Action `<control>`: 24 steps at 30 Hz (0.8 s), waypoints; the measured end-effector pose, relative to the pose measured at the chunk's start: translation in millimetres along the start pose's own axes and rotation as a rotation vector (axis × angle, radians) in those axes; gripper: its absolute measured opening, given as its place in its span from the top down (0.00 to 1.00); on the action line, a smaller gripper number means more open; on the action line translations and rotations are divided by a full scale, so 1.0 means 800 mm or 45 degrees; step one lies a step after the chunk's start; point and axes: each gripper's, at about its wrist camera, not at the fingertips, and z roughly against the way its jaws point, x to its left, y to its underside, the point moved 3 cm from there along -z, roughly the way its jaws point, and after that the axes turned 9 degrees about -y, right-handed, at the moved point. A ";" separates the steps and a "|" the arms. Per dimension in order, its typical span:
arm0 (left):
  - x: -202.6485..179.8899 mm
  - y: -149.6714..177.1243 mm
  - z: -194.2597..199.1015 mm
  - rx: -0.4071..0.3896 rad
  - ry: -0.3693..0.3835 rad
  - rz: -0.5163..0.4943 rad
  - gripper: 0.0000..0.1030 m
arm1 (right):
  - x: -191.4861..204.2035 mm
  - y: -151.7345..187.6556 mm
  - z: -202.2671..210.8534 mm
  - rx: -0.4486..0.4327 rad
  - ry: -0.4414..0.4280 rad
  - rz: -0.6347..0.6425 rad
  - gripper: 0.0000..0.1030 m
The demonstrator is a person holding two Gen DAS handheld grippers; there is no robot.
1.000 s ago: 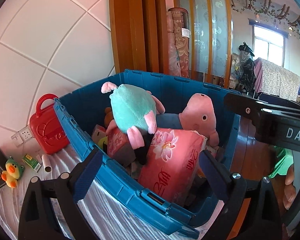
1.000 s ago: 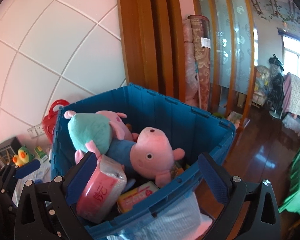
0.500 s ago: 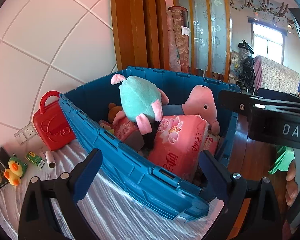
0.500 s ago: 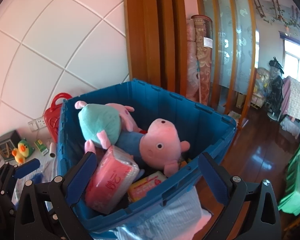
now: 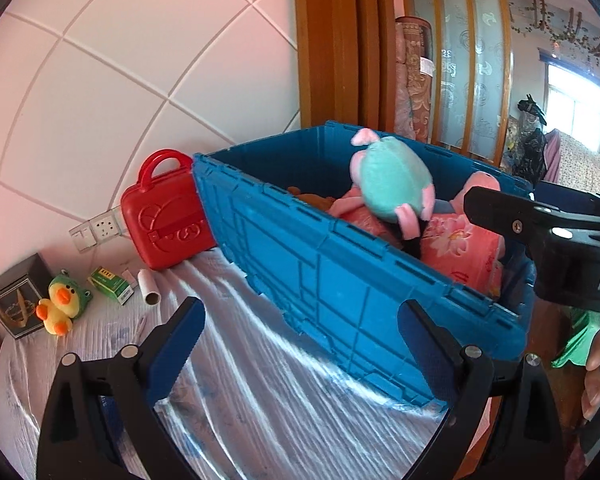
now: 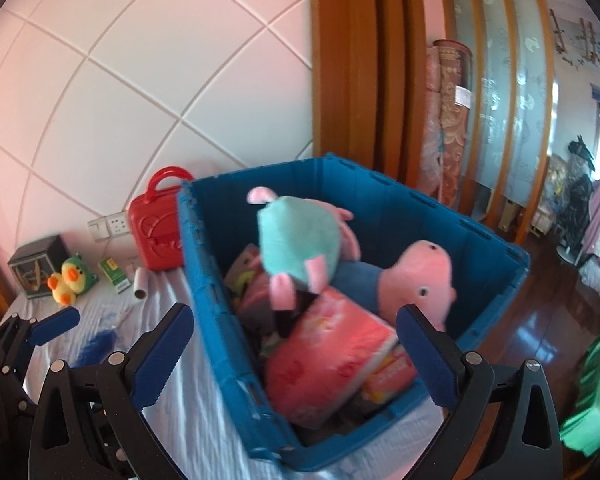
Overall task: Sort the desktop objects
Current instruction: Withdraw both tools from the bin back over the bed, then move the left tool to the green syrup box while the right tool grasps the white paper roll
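A blue storage crate (image 5: 340, 264) (image 6: 204, 280) stands on the cloth-covered table. It holds a teal and pink plush (image 5: 392, 184) (image 6: 296, 240), a pink pig plush (image 6: 420, 280), a pink tissue pack (image 5: 456, 248) (image 6: 328, 352) and other items. My left gripper (image 5: 300, 336) is open and empty in front of the crate's side wall. My right gripper (image 6: 296, 344) is open and empty over the crate's near corner. On the table to the left lie a yellow duck plush (image 5: 62, 304) (image 6: 70, 280), a green box (image 5: 110, 282) (image 6: 114, 274) and a small white roll (image 5: 148, 288) (image 6: 140, 284).
A red toy case (image 5: 164, 216) (image 6: 156, 236) stands against the tiled wall beside the crate. A dark box (image 5: 14, 300) (image 6: 36, 264) sits at the far left. The table's edge runs right of the crate, with wooden floor (image 6: 540, 320) beyond. The left gripper's finger (image 6: 52, 326) shows in the right wrist view.
Both grippers have pulled back and swung left from the crate. More of the table and the small objects on the left now show. Both stay open.
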 end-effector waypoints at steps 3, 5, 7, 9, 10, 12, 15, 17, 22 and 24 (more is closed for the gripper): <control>0.038 0.009 -0.004 0.016 -0.046 0.045 0.04 | 0.035 -0.004 -0.014 0.008 -0.044 0.034 0.00; 0.066 0.015 -0.008 0.028 -0.079 0.082 0.04 | 0.063 -0.006 -0.027 0.021 -0.080 0.068 0.00; 0.092 0.021 -0.013 0.041 -0.112 0.116 0.04 | 0.086 -0.007 -0.039 0.034 -0.113 0.097 0.00; 0.119 0.027 -0.020 0.053 -0.145 0.147 0.04 | 0.113 -0.007 -0.053 0.049 -0.153 0.127 0.00; 0.131 0.029 -0.023 0.059 -0.161 0.163 0.04 | 0.124 -0.006 -0.059 0.055 -0.170 0.140 0.00; 0.153 0.034 -0.029 0.071 -0.190 0.190 0.04 | 0.147 -0.006 -0.073 0.072 -0.204 0.168 0.00; 0.185 0.041 -0.041 0.090 -0.232 0.239 0.04 | 0.176 -0.007 -0.096 0.093 -0.248 0.198 0.00; 0.208 0.047 -0.052 0.111 -0.257 0.277 0.04 | 0.195 -0.008 -0.116 0.116 -0.277 0.214 0.00; 0.269 0.074 -0.087 0.186 -0.324 0.364 0.04 | 0.238 -0.006 -0.173 0.189 -0.340 0.258 0.00; 0.292 0.086 -0.107 0.228 -0.347 0.397 0.04 | 0.256 -0.001 -0.204 0.234 -0.368 0.273 0.00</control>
